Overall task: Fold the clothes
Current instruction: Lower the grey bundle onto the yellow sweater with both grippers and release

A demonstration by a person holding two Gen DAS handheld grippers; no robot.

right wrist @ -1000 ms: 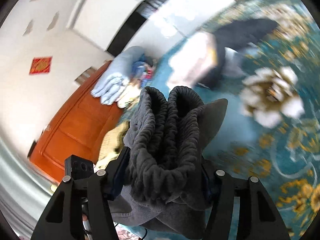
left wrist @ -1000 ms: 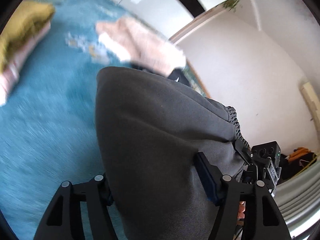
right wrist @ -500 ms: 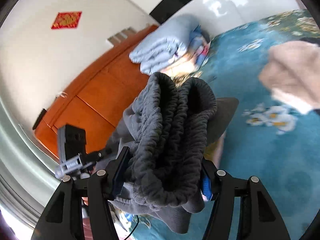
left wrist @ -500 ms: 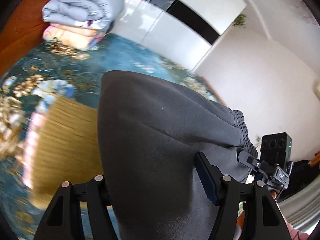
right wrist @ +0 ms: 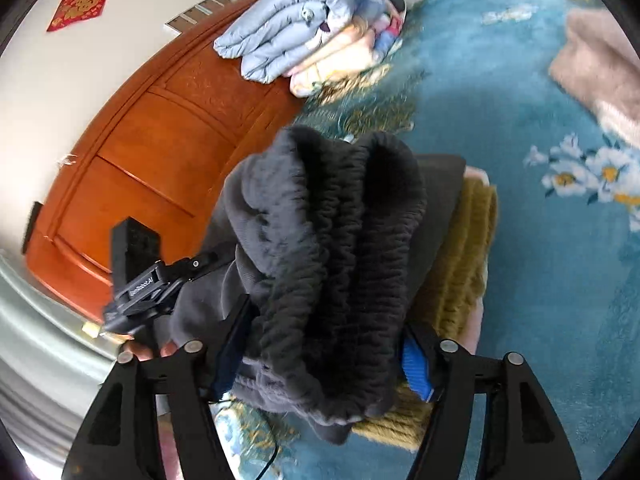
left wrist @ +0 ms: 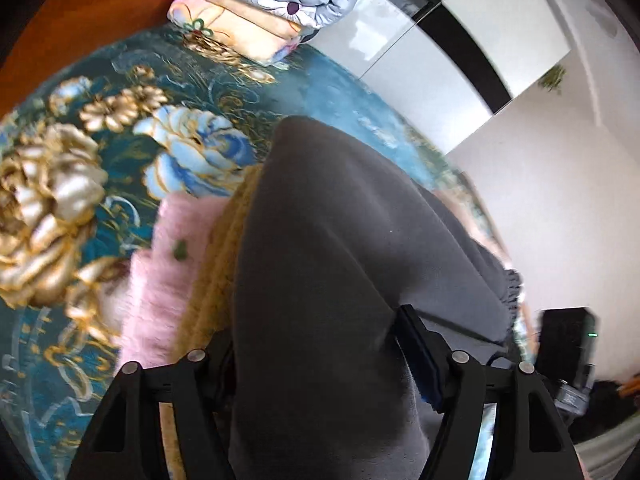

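Folded dark grey sweatpants are held between both grippers. My left gripper is shut on their smooth folded end. My right gripper is shut on the bunched elastic waistband. The pants hang just above a stack of folded clothes: an olive-yellow knit on a pink fluffy garment. The left gripper's body shows in the right wrist view, at the left.
A teal floral bedspread lies under everything. Folded quilts are piled against the orange wooden headboard. A beige-pink garment lies at the far right. White wall and wardrobe doors stand behind.
Both grippers have carried the grey pants across the bed toward the headboard, to over the yellow and pink stack. Grip unchanged.
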